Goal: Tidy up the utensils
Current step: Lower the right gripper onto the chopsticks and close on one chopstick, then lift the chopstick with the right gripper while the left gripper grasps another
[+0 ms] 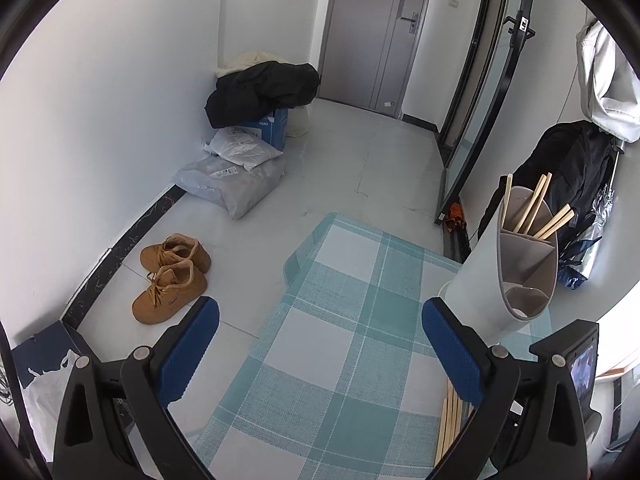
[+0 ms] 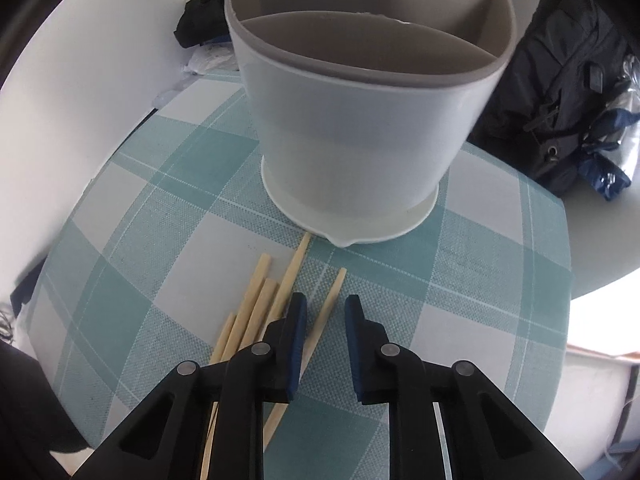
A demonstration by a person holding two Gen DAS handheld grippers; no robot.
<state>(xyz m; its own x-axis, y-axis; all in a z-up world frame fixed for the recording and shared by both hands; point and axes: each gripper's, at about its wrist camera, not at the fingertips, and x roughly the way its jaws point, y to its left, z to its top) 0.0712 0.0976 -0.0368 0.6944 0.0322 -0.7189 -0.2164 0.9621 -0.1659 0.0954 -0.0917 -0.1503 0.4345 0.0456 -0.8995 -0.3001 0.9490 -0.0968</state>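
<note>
Right gripper (image 2: 325, 308) sits low over the checked tablecloth (image 2: 460, 280), jaws parted, straddling one loose chopstick (image 2: 326, 312); further chopsticks (image 2: 256, 304) lie just left. Divided holder (image 2: 360, 128) stands beyond. Left gripper (image 1: 320, 344) hangs released, holding nothing.

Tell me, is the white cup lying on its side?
No, the white cup stands upright on the checked cloth, its open top facing up above the loose chopsticks.
</note>
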